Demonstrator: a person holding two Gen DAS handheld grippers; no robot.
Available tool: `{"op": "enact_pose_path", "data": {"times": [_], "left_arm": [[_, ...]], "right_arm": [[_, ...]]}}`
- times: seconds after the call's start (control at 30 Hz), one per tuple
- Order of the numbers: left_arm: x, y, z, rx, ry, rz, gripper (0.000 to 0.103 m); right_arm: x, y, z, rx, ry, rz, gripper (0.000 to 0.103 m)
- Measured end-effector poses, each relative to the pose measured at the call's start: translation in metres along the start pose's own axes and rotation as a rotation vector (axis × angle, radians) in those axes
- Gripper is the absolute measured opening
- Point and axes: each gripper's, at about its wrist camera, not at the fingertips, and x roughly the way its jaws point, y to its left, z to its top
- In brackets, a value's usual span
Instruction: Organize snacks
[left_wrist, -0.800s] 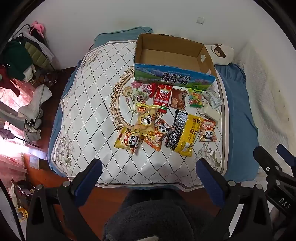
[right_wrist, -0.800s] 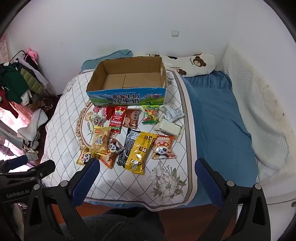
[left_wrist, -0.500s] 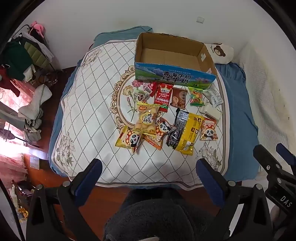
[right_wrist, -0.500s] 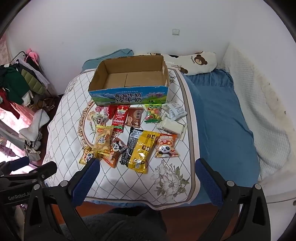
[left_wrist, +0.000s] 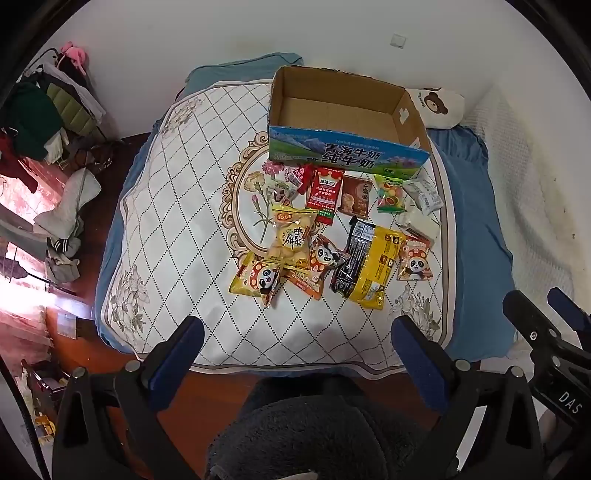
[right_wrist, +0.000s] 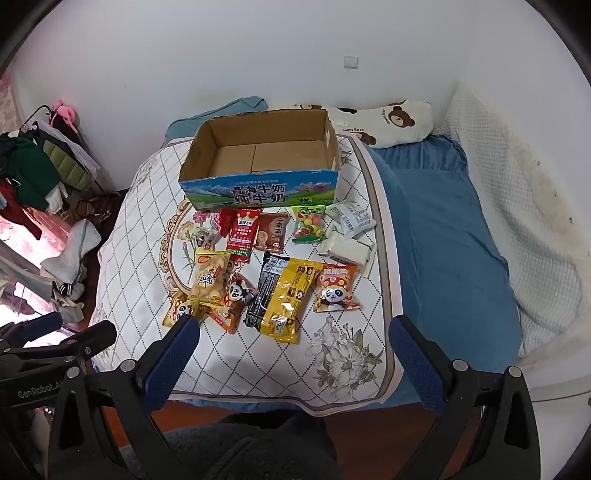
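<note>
Two hand-held grippers are held above the near edge of a bed, both tilted steeply downward. The left hand-held gripper (left_wrist: 295, 354) is seen with its blue-padded fingers spread as wide as they go, and nothing is held between them. The right hand-held gripper (right_wrist: 291, 350) is likewise fully spread and empty.

On the bed, a white quilted mat (left_wrist: 177, 206) with a diamond pattern and floral prints is laid over a blue sheet (right_wrist: 443, 240). An open cardboard milk box (right_wrist: 258, 192), empty inside and printed with blue scenery on its front, is set at the far end of the mat. The snacks are spread just in front of that box. Nearest the box, a red packet (left_wrist: 325, 194), a brown biscuit packet (left_wrist: 355, 195), a green candy bag (left_wrist: 389, 194) and a white wrapped packet (left_wrist: 424, 192) are laid in a row. Closer to the grippers, a yellow egg-biscuit bag (left_wrist: 291, 236) is overlapped with panda-printed packets (left_wrist: 258, 277), beside a black packet (left_wrist: 351, 254) and a yellow bag (left_wrist: 376, 269) lying side by side. Another panda packet (left_wrist: 415, 258) is placed to their right.

A bear-print pillow (right_wrist: 391, 122) is seen at the head of the bed, and clothes (left_wrist: 37, 122) are piled at the left.
</note>
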Motion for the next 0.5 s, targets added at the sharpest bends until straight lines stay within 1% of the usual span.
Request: {"op": "enact_pose_path", "data": {"times": [0.5], "left_arm": [[-0.0031, 0.0018, 0.0031, -0.010, -0.010, -0.002, 0.103]], "right_arm": [[-0.0024, -0.0013, 0.0033, 0.003, 0.001, 0.006, 0.103]]}}
